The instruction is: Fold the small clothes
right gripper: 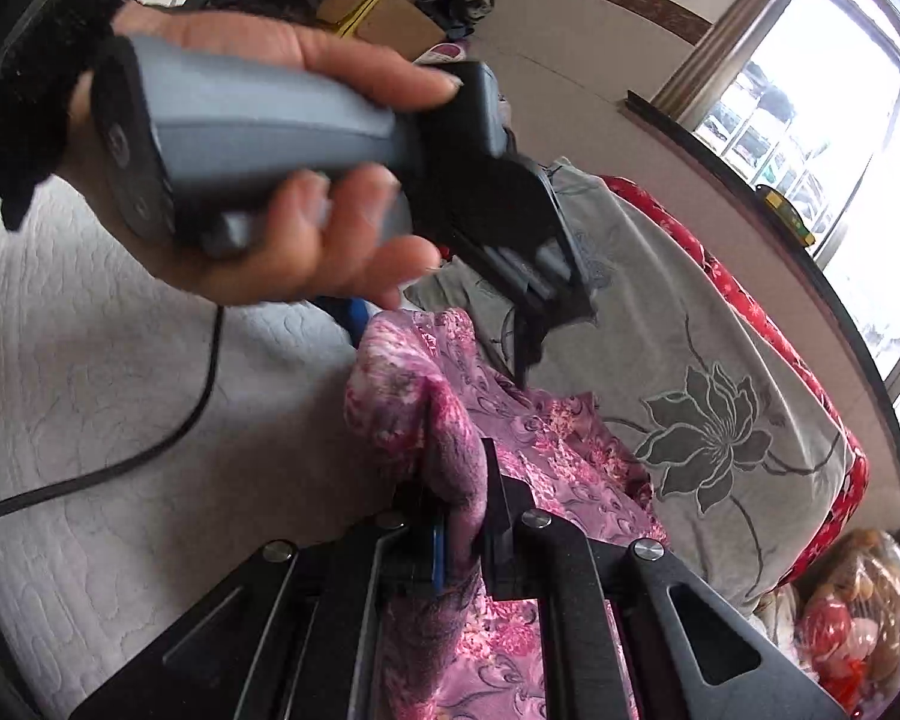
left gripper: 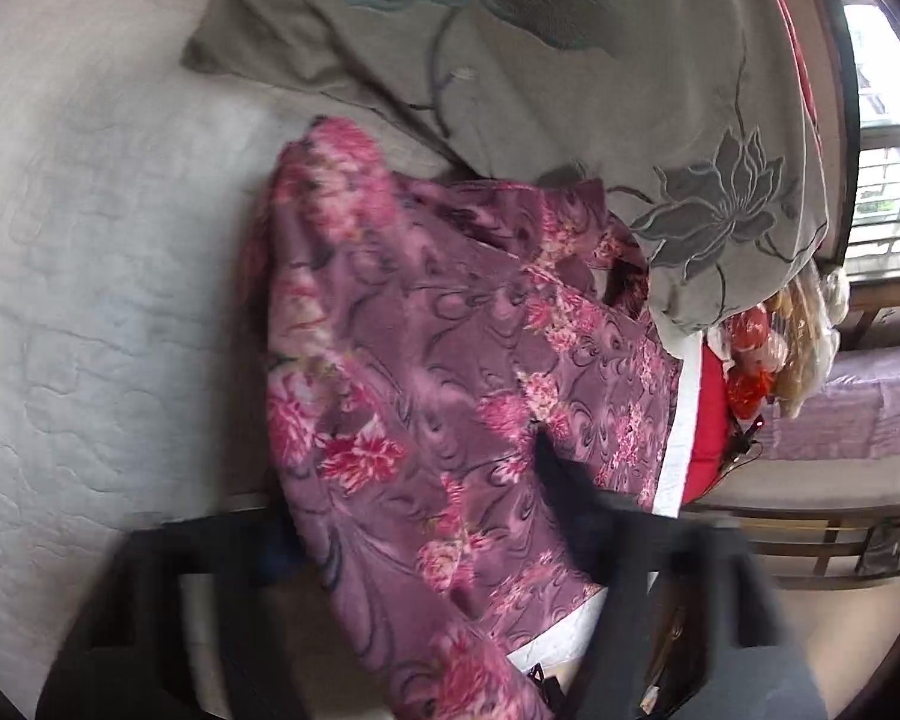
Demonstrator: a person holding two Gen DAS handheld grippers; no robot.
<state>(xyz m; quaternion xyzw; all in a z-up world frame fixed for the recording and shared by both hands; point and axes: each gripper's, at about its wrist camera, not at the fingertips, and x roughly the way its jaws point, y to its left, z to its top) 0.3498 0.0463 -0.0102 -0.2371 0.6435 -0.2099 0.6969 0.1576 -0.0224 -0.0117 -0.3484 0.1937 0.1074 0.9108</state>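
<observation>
The garment point(right gripper: 498, 456), a purple cloth with pink flowers, lies rumpled on the white quilted bedspread point(right gripper: 90, 372), its far edge against the grey flowered pillow point(right gripper: 708, 420); one fold of it stands lifted, pinched tight between the closed fingers of the right gripper point(right gripper: 465, 534), whose dark frame fills the foot of the right wrist view. Above the garment in that view a hand point(right gripper: 282, 204) with a black fuzzy cuff holds the grey handle of the left gripper point(right gripper: 531, 354), whose tips point down just over the cloth near the pillow; a black cable point(right gripper: 150, 450) trails across the bedspread on the side of the garment away from the pillow. In the left wrist view the garment point(left gripper: 450, 360) runs between the blurred dark fingers point(left gripper: 564, 480) of the left gripper point(left gripper: 420, 510); the jaws stand partly apart, and whether they press on the cloth I cannot tell. A red cushion point(left gripper: 711, 426) shows past the garment's white-edged side, below the pillow point(left gripper: 630, 90).
</observation>
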